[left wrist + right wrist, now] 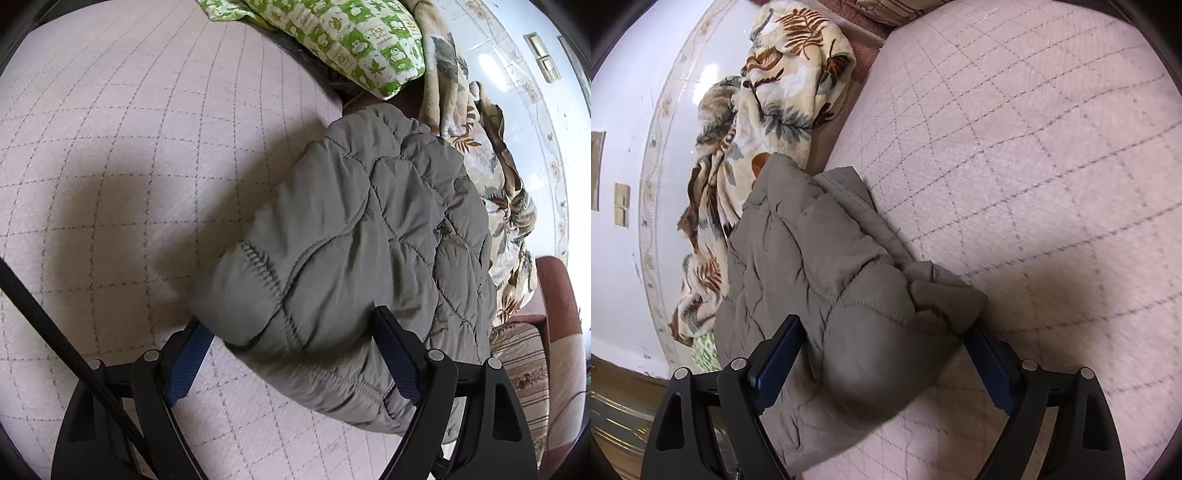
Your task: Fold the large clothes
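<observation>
Jacket (354, 236), grey and quilted, lies bunched on the pink bed (129, 147), its long axis running away from both tools beside the leaf-print blanket (491, 192). Left tool (291, 325) and right tool (882, 328) each straddle a near end, spread, not visibly pinching.

Both wrist views look steeply down, close over the jacket (362, 236).
</observation>
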### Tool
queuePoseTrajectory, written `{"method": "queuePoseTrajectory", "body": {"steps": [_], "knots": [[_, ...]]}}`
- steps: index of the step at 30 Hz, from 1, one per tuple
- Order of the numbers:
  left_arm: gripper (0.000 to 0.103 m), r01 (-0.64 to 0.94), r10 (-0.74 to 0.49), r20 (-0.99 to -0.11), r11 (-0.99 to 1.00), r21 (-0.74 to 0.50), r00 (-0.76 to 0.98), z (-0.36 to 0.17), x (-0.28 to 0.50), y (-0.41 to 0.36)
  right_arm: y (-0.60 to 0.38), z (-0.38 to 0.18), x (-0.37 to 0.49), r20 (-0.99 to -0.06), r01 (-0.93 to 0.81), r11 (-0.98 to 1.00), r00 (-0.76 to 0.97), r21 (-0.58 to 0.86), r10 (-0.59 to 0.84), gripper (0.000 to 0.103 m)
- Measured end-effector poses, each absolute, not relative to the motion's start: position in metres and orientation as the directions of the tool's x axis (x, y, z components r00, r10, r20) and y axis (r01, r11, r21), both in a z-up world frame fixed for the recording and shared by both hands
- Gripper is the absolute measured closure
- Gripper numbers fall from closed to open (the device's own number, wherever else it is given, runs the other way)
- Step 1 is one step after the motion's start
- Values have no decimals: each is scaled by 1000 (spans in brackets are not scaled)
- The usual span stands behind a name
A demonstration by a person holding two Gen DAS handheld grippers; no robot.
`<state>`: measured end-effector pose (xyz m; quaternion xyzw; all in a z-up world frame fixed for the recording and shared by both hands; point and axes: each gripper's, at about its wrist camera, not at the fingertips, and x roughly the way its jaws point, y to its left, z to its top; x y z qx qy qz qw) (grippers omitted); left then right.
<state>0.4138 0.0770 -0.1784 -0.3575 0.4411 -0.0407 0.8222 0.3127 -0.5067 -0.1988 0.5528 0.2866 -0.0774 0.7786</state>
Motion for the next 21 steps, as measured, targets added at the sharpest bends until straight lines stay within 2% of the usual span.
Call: {"method": "queuePoseTrajectory", "body": {"steps": [2, 3, 4, 6, 7, 10, 13, 19, 21], "knots": [[28, -235, -356, -705, 770, -593, 613, -176, 416, 72, -505, -197, 316, -521, 420, 403, 833, 813, 183, 22], [31, -224, -340, -712, 790, -570, 614, -174, 417, 68, -504, -195, 319, -526, 417, 424, 830, 804, 183, 37], [38, -215, -324, -718, 808, -549, 617, -170, 419, 64, -501, -191, 322, -547, 420, 466, 819, 779, 175, 44], [44, -185, -262, -729, 863, -471, 633, -161, 419, 53, -493, -177, 329, -602, 431, 579, 787, 692, 133, 53], [47, -169, -200, -736, 903, -394, 647, -155, 418, 43, -485, -166, 332, -629, 432, 652, 772, 623, 91, 57], [50, -121, -18, -726, 983, -139, 688, -142, 415, 8, -455, -141, 337, -680, 415, 829, 731, 376, -57, 62], [53, -96, 106, -674, 994, 52, 731, -135, 407, -17, -426, -126, 339, -671, 384, 910, 717, 156, -188, 66], [57, -90, 159, -624, 986, 140, 765, -124, 396, -25, -388, -111, 336, -583, 340, 928, 727, -153, -362, 69], [57, -94, 165, -613, 985, 147, 773, -118, 391, -25, -379, -104, 333, -564, 329, 927, 737, -181, -371, 70]]}}
